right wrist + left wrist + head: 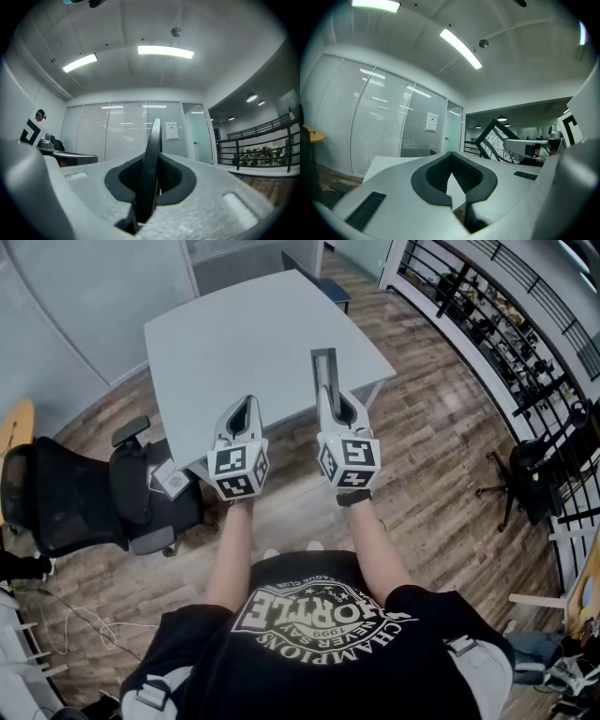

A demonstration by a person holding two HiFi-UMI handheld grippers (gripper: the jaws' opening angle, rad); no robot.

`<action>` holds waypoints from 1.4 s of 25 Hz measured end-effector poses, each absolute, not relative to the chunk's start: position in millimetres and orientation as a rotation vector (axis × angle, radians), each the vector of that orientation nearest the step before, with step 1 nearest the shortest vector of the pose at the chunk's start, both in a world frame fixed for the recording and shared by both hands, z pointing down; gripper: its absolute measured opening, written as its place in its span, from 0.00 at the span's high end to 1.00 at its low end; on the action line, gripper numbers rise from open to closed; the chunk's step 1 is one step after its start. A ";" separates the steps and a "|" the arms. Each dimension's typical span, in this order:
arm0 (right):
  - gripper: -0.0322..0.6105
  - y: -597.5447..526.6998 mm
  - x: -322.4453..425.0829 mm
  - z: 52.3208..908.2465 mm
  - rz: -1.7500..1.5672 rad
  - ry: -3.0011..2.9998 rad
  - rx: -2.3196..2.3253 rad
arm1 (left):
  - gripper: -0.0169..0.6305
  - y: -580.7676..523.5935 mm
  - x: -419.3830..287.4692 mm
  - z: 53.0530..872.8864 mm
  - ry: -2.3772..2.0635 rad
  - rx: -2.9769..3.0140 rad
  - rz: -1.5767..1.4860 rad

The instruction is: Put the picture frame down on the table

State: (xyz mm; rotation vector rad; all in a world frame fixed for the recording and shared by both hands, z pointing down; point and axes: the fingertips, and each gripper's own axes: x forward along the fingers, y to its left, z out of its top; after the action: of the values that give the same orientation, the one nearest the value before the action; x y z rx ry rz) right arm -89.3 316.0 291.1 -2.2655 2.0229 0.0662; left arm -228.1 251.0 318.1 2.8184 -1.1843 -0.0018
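Nearby, a black office chair (84,498) stands by the grey surface's (234,343) left corner, and a dark railing (506,343) lines the wood floor (441,456) at right. The right tool (330,397) is clamped on the picture frame (325,371), held edge-on over the surface. The left tool (246,411) is closed and empty.

The left claw (249,407) and right claw (329,397) have white matt plastic shells, grainy up close, with black ribbed matt pads (465,176). The picture frame (151,159) is dark, smooth and faintly glossy. The table (244,334) is smooth matt grey. The floor (441,446) looks like wood planks with a soft sheen. The chair (56,498) back is black mesh.
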 end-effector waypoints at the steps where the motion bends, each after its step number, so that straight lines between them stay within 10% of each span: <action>1: 0.89 319.5 -81.3 291.7 0.063 2.020 -2.268 | 0.97 255.6 -219.6 318.4 -1.175 2.823 -0.001; 18: 0.89 377.2 31.1 329.1 -0.050 1.971 -2.289 | 0.96 312.5 -87.4 353.4 -1.001 2.856 0.129; 35: 0.89 203.3 123.1 353.3 -0.082 1.917 -2.387 | 0.96 132.1 32.4 386.4 -0.803 2.841 0.143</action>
State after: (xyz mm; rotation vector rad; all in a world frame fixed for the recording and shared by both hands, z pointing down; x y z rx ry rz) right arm 123.1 203.3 353.3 -2.3871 1.9168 -0.0822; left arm 32.4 132.1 386.4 2.8413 -0.8031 0.1431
